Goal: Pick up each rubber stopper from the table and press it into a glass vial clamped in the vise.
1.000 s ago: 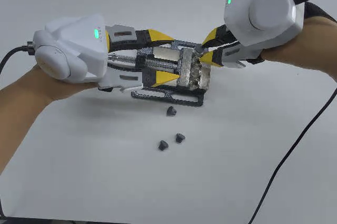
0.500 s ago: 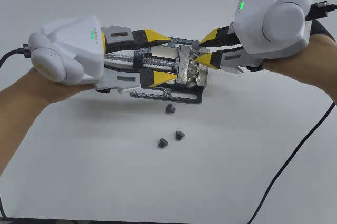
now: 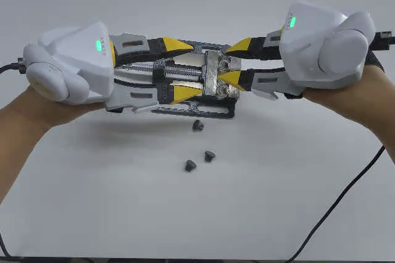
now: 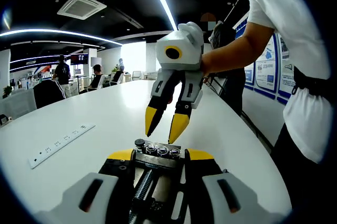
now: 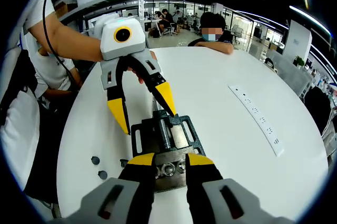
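Right tongs have swung down from above and levelled out, now pointing straight in at the vise from the right, while the left tongs sit much as they did on the left. Big white tabletop underneath, and in the middle of it the vise, lying left to right with its screw running between the left tongs. Those tips are spread apart either side of it; whether they touch it, can't tell. Right tongs are spread too, nothing between the tips, which flank the vise's right end. Clamped there, mouths up, is the row of glass vials, and the end one wears a dark cap that looks like a seated stopper. Three loose stoppers wait on the near side, one just beside the vise base, two nearer still. So it reads as one in, three to go. Next up, the right tongs need to back off, drop to the closest stopper, close gently, then line it over an open vial.
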The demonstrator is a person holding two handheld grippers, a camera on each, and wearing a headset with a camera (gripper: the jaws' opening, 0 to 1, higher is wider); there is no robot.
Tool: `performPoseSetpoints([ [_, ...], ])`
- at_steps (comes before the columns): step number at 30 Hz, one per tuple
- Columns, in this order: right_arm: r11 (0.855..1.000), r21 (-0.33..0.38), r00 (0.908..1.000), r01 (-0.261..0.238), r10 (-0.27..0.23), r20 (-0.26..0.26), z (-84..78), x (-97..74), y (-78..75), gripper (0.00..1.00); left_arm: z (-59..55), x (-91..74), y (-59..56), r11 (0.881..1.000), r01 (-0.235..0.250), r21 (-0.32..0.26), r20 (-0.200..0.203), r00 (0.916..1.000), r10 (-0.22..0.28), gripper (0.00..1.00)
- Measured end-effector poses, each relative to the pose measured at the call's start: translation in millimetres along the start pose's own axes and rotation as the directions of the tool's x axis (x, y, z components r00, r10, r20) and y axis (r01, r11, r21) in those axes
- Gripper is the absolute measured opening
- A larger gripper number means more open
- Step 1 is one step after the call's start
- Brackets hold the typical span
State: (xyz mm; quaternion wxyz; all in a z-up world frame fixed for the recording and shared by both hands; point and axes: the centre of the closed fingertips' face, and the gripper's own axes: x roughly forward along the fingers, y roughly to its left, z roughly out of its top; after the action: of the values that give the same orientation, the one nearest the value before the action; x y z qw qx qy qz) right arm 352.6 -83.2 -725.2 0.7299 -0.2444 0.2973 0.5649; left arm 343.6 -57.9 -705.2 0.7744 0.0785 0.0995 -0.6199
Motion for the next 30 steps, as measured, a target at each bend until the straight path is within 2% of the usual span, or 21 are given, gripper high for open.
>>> performPoseSetpoints([
  [20,1.0,0.019,0.9997,-0.02,0.02,0.016,-7.6,-9.2,45.2,0.22,2.4,-11.2,-21.2,1.0,-0.006,-0.002,0.002,1.0,0.006,0.34],
  [30,0.999,0.026,0.9993,-0.035,0.035,0.014,-15.2,-10.6,62.0,0.22,-2.6,-20.5,-34.8,1.0,-0.01,-0.011,-0.005,0.9999,0.01,0.34],
])
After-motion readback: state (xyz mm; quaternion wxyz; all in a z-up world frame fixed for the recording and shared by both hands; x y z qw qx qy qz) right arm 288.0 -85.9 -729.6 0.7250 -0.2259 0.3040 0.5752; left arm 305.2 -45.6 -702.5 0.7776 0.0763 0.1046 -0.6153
